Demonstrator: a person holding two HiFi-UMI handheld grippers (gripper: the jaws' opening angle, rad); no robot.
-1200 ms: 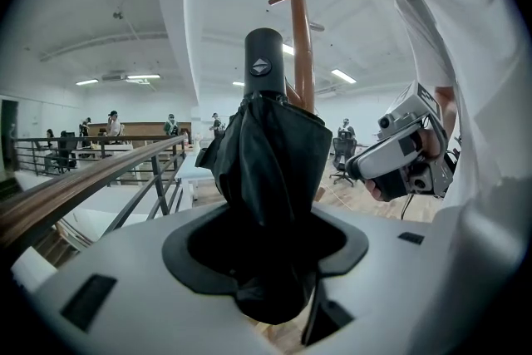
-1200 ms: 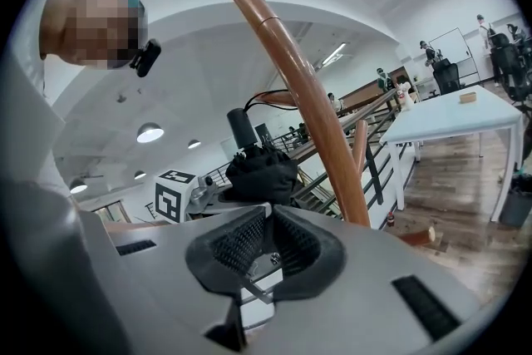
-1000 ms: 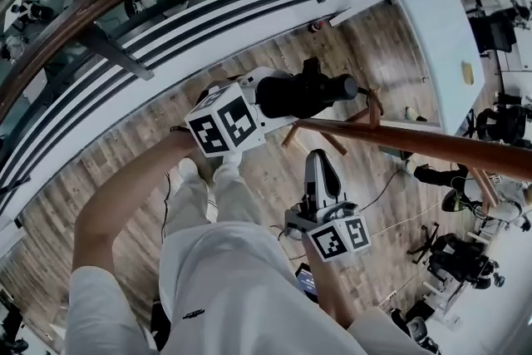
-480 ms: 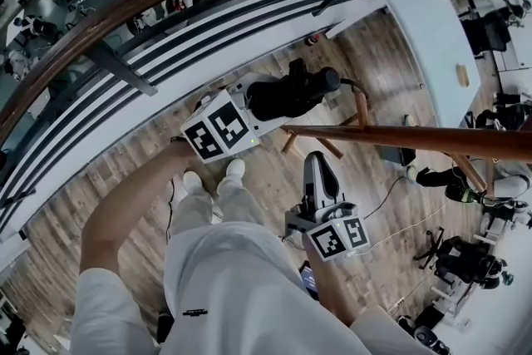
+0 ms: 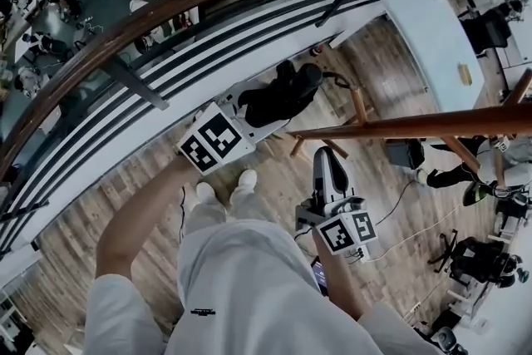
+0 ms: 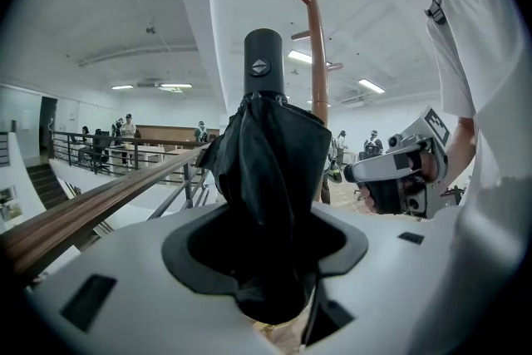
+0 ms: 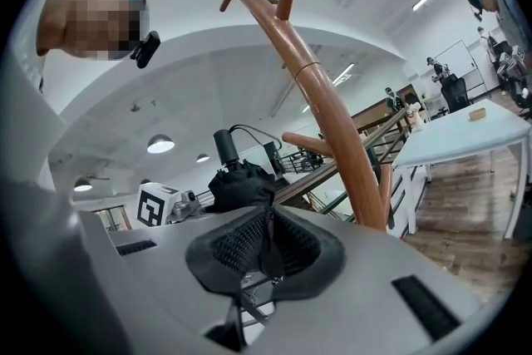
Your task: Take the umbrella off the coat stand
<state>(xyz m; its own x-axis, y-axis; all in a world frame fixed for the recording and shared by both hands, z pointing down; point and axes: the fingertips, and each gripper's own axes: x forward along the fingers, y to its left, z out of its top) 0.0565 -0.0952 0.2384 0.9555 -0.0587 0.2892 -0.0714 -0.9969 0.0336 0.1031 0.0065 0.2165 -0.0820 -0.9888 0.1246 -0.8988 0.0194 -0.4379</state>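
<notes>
- Umbrella (image 5: 283, 98) first: the folded black one is clamped in your left gripper (image 6: 266, 258). The pads squeeze the bunched canopy and the handle pokes out past the jaws.
- Long axis runs straight out along that gripper. The handle end is aimed toward the coat stand (image 5: 416, 125), whose trunk crosses just beside it in the head view.
- Key relation, I'd say, is the thin wrist loop (image 7: 253, 127) on the handle against the short peg (image 7: 309, 140) on the trunk. In the right gripper view they sit near each other, and I can't tell whether the loop is fully clear of the peg.
- Right gripper (image 7: 268, 249) is closer to your body, on the near side of the trunk. Its jaws are together on nothing and it's apart from the umbrella, so your left hand is plainly the one on the job.
- My guess: pull off along the peg's line rather than sideways, or that loop could snag.
</notes>
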